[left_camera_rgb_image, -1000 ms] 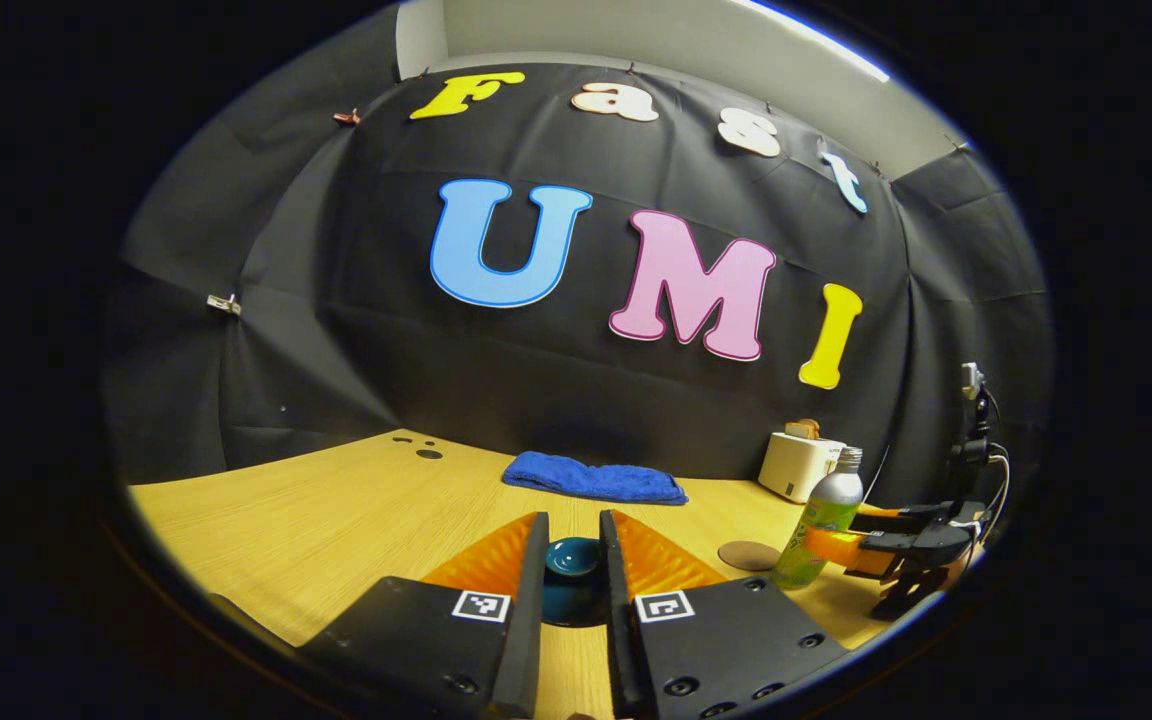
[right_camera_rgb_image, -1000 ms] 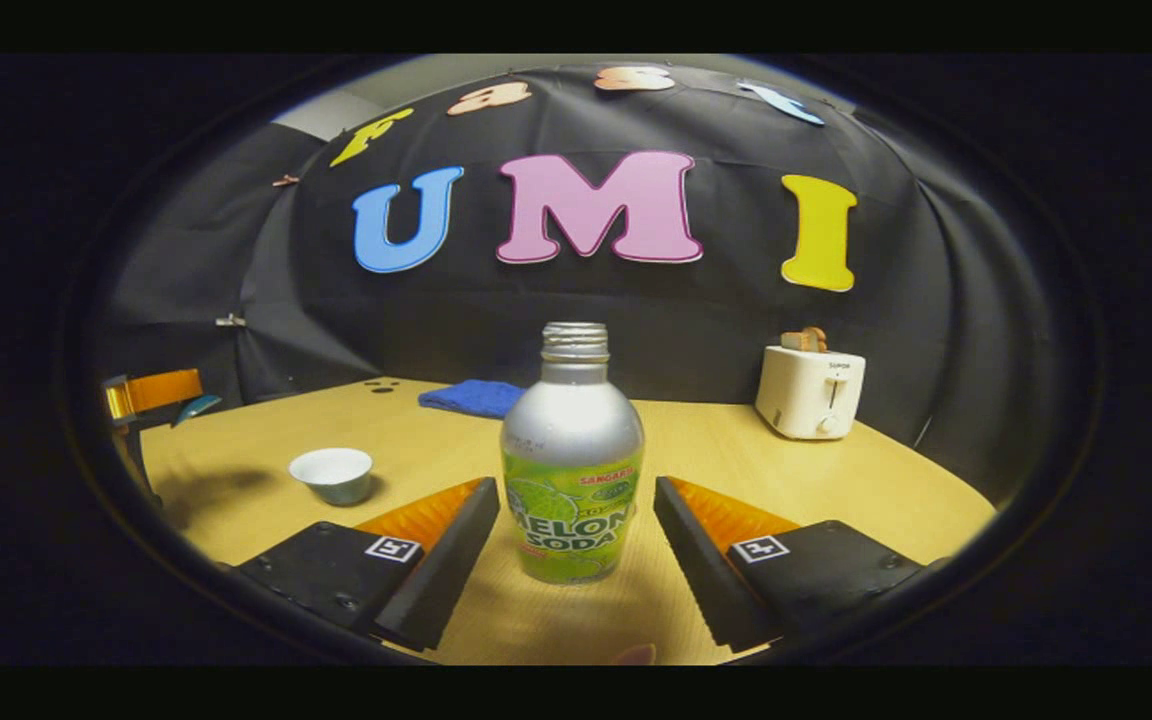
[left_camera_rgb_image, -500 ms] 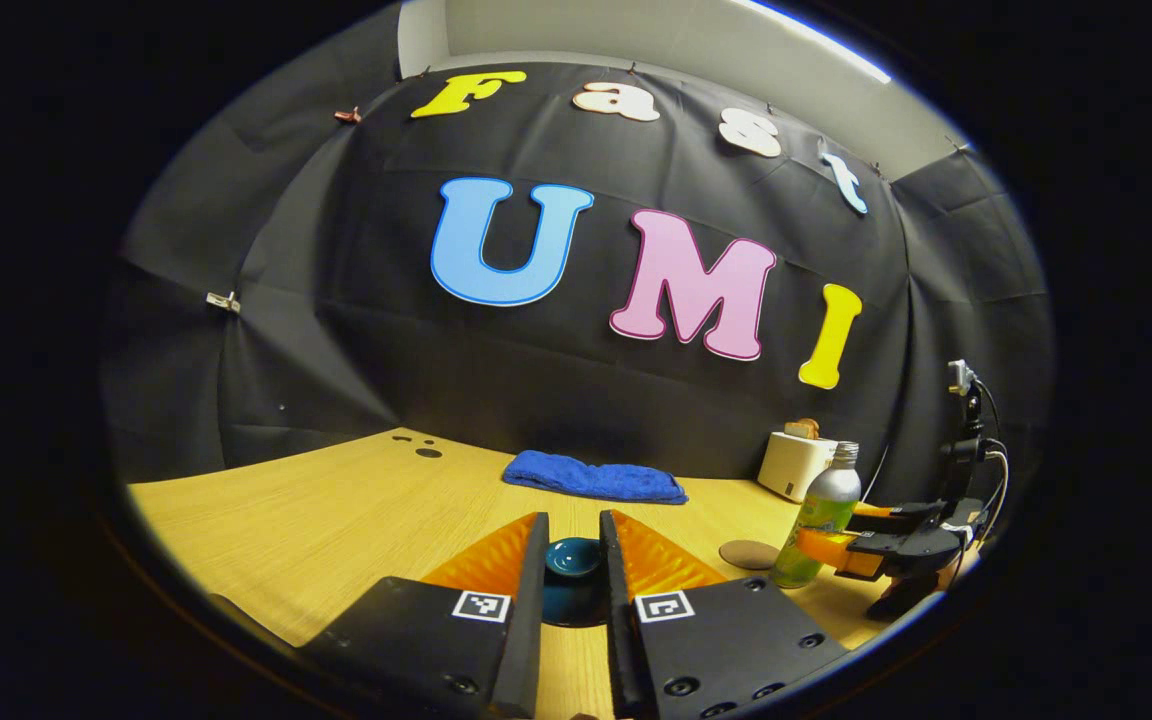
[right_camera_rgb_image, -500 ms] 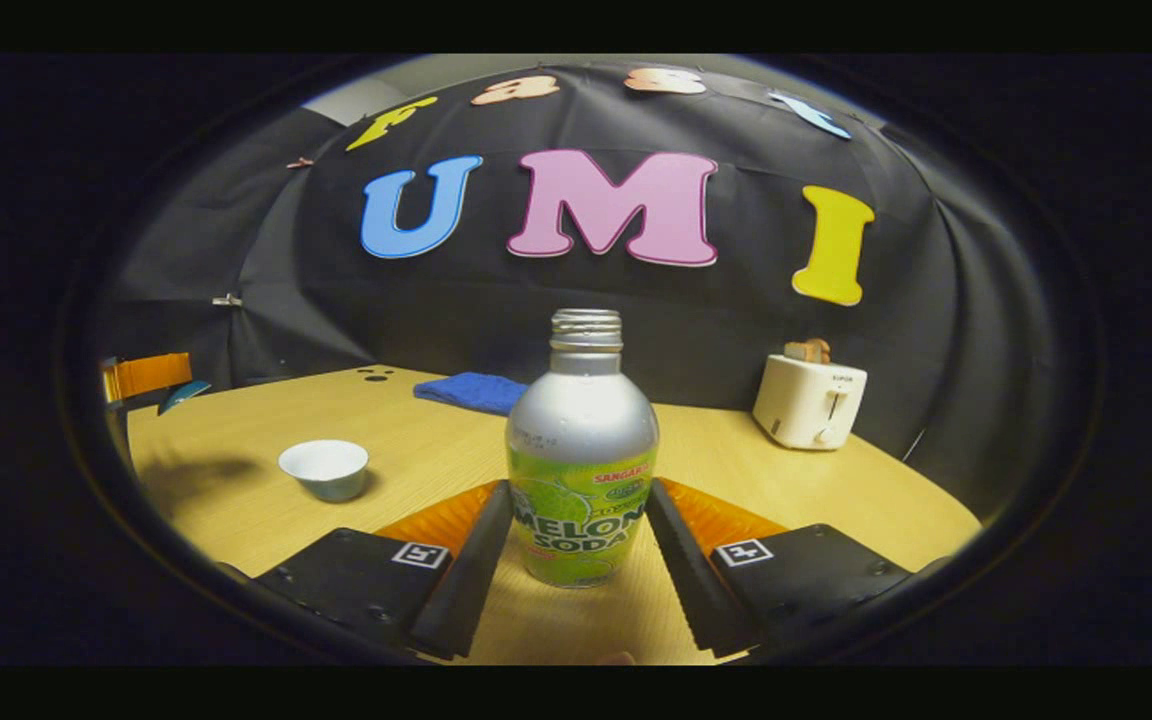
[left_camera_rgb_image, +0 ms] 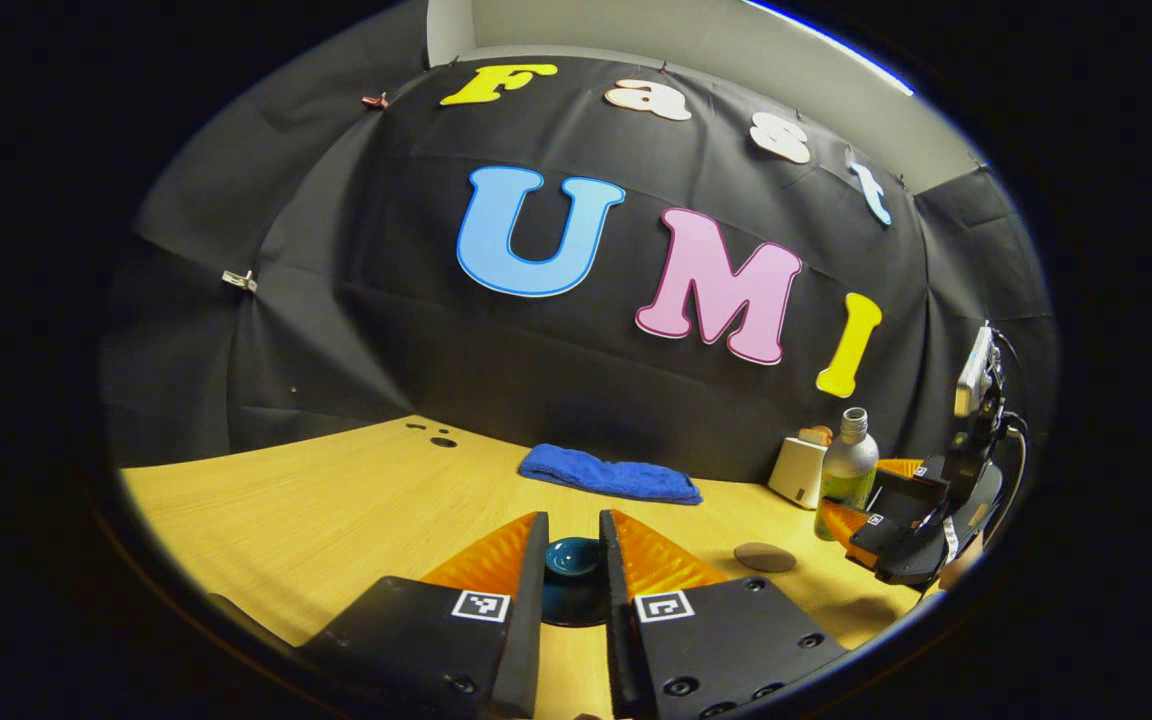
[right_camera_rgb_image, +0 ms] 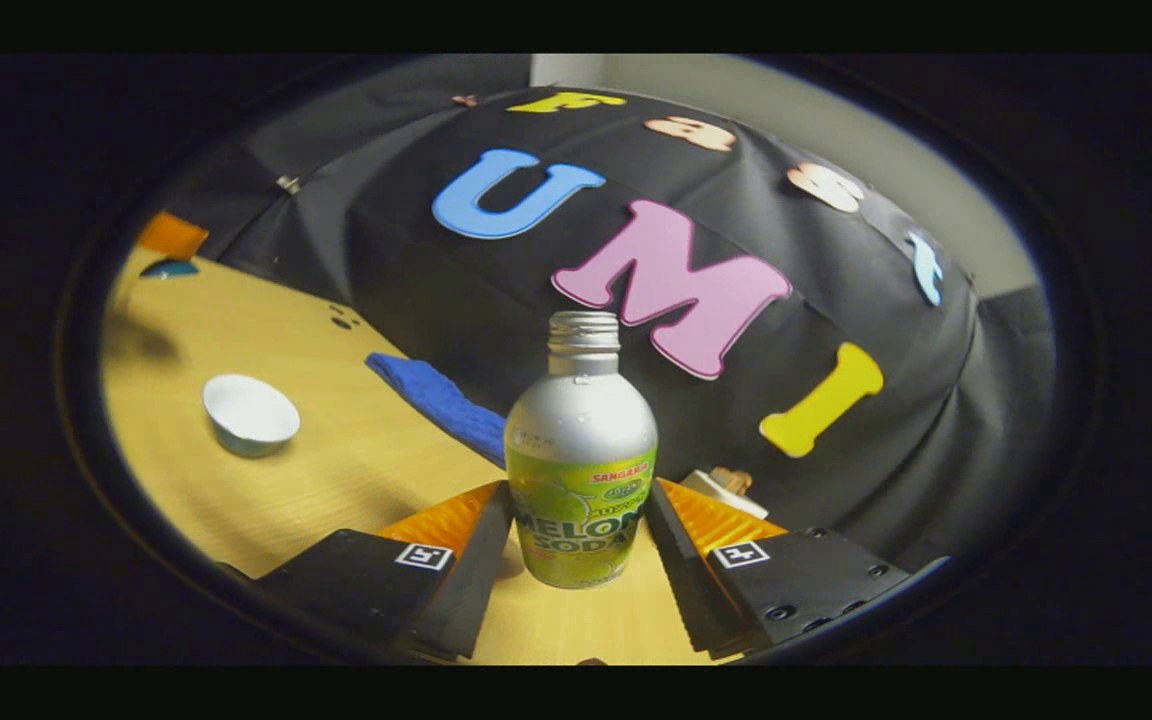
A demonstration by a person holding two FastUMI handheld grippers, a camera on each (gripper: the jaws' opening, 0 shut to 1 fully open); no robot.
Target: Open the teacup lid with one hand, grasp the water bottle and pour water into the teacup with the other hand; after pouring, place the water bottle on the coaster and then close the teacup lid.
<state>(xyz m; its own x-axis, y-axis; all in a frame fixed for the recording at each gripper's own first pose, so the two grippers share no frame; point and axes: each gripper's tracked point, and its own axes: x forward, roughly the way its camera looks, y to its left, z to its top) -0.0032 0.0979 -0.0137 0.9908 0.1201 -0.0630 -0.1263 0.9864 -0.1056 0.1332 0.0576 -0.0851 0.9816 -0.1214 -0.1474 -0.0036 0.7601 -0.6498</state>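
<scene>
Wooden table [left_camera_rgb_image: 316, 510] across the lower half of both views. Blue towel [left_camera_rgb_image: 608, 476] folded at 12 o'clock from the left gripper [left_camera_rgb_image: 573, 545], against the back wall. White toaster [left_camera_rgb_image: 798, 470] at 2 o'clock, partly behind the water bottle [left_camera_rgb_image: 847, 470]. Bottle uncapped, lifted off the table, clamped on both sides by the right gripper [right_camera_rgb_image: 576, 510]; in the right gripper view, tilted with the camera, label facing it. Teacup [right_camera_rgb_image: 250, 413] uncovered, white inside, at 10 o'clock from the bottle, alone on the wood. Round coaster [left_camera_rgb_image: 765, 557] bare at 3 o'clock in the left gripper view, below the raised bottle. Dark teal teacup lid [left_camera_rgb_image: 573, 560] pinched by its knob between the closed left fingers [left_camera_rgb_image: 533, 570], held above the tabletop.
</scene>
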